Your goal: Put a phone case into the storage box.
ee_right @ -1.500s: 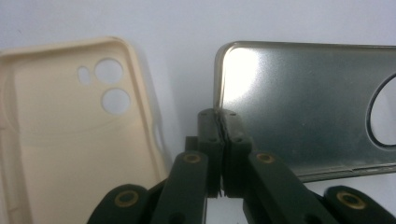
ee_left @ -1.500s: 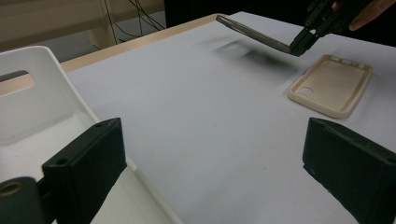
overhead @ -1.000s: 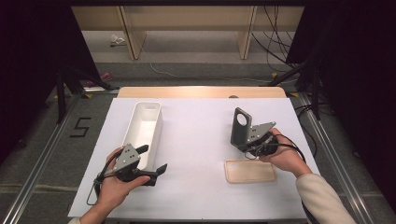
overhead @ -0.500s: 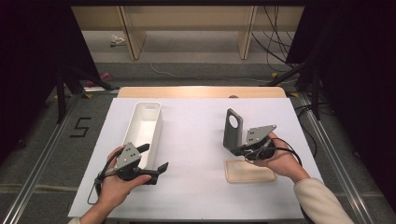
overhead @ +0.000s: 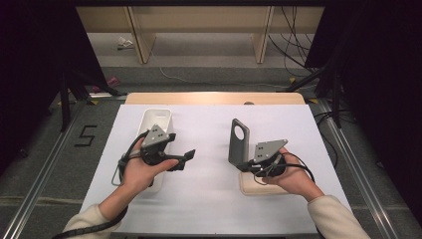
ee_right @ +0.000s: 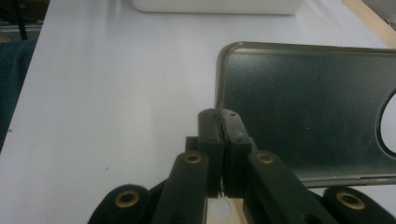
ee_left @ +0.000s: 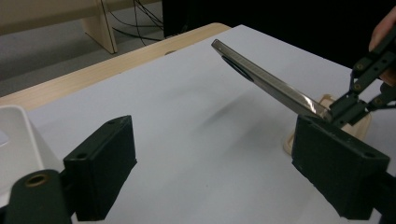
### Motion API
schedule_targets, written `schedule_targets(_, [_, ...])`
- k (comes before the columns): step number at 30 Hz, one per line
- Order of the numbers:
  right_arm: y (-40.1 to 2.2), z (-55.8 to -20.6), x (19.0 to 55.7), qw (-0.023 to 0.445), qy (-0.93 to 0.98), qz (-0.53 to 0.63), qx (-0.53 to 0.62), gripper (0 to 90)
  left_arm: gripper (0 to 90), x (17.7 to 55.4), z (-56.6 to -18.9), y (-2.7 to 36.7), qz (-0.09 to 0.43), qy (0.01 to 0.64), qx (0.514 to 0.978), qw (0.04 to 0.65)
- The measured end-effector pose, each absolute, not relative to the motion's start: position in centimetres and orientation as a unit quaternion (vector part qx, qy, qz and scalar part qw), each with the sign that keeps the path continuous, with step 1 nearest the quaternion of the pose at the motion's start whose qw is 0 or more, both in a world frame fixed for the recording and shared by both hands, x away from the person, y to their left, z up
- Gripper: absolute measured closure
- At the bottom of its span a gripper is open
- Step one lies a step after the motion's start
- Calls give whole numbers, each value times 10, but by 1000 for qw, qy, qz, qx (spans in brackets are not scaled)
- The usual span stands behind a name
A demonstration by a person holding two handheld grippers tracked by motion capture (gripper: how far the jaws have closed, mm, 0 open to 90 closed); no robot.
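Your right gripper [overhead: 245, 160] is clamping the dark grey plastic phone case [overhead: 239, 142] upright by its bottom edge; your left gripper [overhead: 185, 160], jaws wide but closing, is facing it, well apart.

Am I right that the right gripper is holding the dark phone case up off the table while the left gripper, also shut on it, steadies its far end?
Not quite. The right gripper does pinch the phone case by its edge, but the left gripper grips nothing: the left gripper view shows its jaws apart with only table between them, short of the case.
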State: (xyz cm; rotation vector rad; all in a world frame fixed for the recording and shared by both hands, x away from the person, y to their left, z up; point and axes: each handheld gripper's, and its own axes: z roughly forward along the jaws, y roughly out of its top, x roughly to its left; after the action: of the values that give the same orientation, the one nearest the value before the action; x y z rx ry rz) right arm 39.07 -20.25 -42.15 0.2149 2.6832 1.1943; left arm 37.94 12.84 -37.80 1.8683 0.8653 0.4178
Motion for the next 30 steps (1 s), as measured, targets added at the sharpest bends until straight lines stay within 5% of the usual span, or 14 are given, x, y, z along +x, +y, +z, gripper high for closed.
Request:
schedule_targets(23, [-172, -415, 379, 100, 903, 416, 34, 892, 256, 467, -359, 52, 83, 420, 791, 437])
schedule_targets(30, [-167, -415, 377, 101, 905, 412, 26, 892, 389, 480, -365, 44, 58, 446, 789, 420])
